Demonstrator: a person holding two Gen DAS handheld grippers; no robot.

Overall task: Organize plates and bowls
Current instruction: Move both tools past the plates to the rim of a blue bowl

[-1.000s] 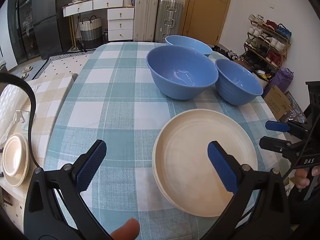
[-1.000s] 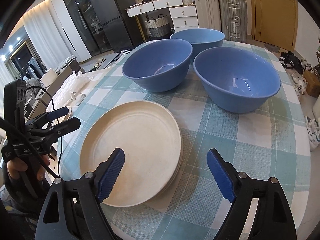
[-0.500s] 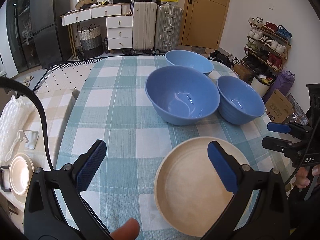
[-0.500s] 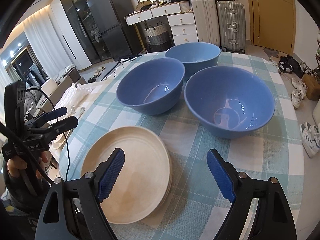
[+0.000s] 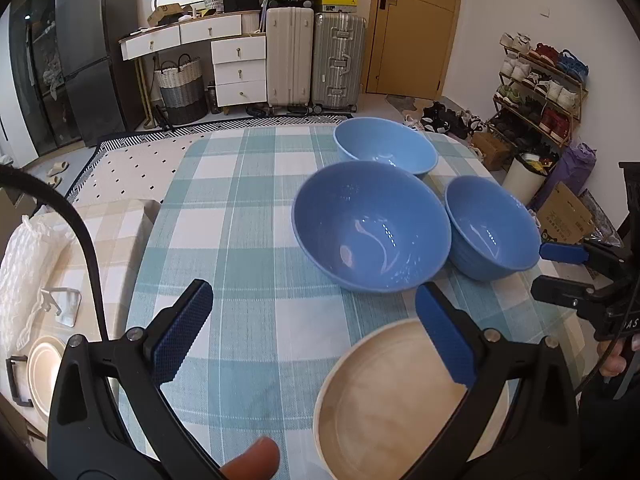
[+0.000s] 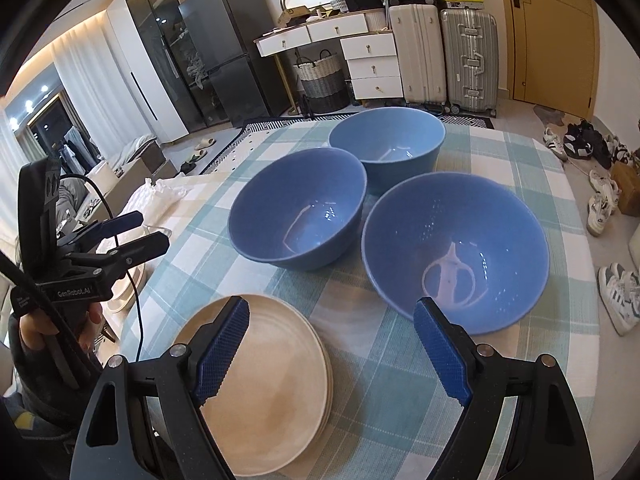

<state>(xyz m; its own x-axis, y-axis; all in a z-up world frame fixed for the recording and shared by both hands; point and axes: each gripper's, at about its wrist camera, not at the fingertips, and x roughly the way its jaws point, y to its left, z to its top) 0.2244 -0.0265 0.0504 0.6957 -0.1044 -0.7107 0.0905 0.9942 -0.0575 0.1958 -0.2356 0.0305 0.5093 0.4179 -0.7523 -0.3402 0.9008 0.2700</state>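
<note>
Blue bowls (image 6: pixel 454 252) sit unstacked beyond both wide-open, empty hand-held grippers (image 6: pixel 332 344) (image 5: pixel 316 328); next, probably, one must be gripped by its rim.

home | suitcases (image 5: pixel 316 58), shoe rack (image 5: pixel 540 80), fridge (image 6: pixel 216 48), checked table (image 5: pixel 240 220)

bowls (image 6: pixel 298 210): blue | plates (image 6: pixel 276 376): cream | cloth (image 5: pixel 248 216): teal/wht check

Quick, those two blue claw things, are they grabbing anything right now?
Left gripper: open, holding nothing, above the table.
Right gripper: open, holding nothing, above the plates.
</note>
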